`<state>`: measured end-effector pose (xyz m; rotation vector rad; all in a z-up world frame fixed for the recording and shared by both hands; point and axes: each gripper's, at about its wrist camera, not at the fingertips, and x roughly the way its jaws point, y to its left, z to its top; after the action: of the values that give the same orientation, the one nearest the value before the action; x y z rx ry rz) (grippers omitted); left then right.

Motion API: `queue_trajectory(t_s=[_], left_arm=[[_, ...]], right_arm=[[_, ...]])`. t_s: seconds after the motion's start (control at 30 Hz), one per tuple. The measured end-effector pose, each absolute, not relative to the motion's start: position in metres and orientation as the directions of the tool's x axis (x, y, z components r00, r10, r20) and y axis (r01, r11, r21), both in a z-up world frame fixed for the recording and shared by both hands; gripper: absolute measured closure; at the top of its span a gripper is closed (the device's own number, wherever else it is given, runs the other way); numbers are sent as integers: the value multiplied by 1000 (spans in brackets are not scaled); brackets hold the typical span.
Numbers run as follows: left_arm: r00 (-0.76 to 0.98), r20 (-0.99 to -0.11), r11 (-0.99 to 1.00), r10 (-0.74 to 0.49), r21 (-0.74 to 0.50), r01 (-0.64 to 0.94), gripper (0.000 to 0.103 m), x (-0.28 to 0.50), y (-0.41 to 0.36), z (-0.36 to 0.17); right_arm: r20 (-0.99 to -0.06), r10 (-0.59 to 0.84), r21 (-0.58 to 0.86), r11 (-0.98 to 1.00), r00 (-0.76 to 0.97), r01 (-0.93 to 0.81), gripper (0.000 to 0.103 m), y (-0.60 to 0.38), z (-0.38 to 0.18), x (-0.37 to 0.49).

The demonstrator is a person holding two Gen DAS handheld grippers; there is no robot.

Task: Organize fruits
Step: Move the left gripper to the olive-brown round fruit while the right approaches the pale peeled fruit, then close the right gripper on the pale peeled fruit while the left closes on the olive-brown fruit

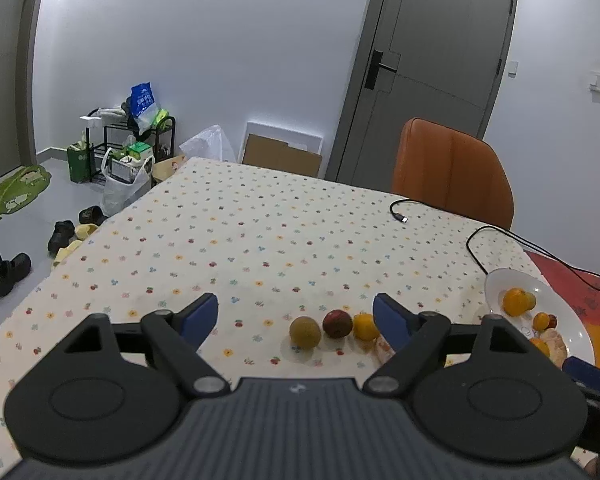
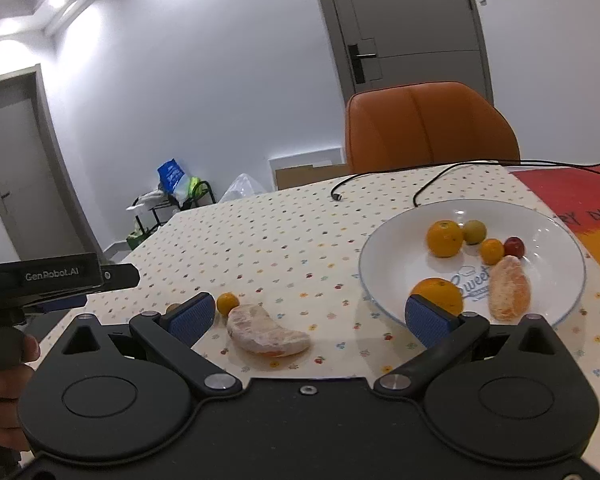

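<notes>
On the flowered tablecloth a brownish-green fruit (image 1: 305, 332), a dark red fruit (image 1: 337, 323) and a small orange fruit (image 1: 365, 326) lie in a row. My left gripper (image 1: 296, 318) is open above and just short of them, holding nothing. A peeled citrus segment (image 2: 266, 331) lies on the cloth between the open fingers of my right gripper (image 2: 312, 314), beside a small orange fruit (image 2: 227, 303). The white plate (image 2: 388, 256) to the right holds two oranges (image 2: 444, 238), a yellow-green fruit (image 2: 475, 231), a small orange fruit, a red fruit (image 2: 514, 246) and another peeled segment (image 2: 510, 289).
A black cable (image 2: 384, 178) runs across the far part of the table. An orange chair (image 2: 428, 124) stands behind the table, near a grey door. A red and orange mat (image 2: 580, 196) lies at the right. A hand (image 2: 4, 376) holds the left gripper's handle at the left.
</notes>
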<state>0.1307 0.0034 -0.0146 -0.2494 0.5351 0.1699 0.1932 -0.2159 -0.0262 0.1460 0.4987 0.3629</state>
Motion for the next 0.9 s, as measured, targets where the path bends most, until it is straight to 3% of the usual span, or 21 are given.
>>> queue_trajectory(t_s=[0.23,0.47,0.73,0.9], left_arm=[[840,-536,956,78,-199,-215,27,135,11,-26],[827,-559,956,58,-209,-208,34,138,16,-38],[814,-579,954,49,-214,-209,38,145,23,-48],[806,-590,952,48,-217,-215,39,149,28,-52]], right_arm=[[-443,404,211,915,800,-345,3,-201,-29,199],[-486,427,204,904,762,-376,17,-186,-40,212],[-523,445,197,893,727,-405,21,-173,-50,223],[-536,465,201,881,705,-428,28,-166,-55,234]])
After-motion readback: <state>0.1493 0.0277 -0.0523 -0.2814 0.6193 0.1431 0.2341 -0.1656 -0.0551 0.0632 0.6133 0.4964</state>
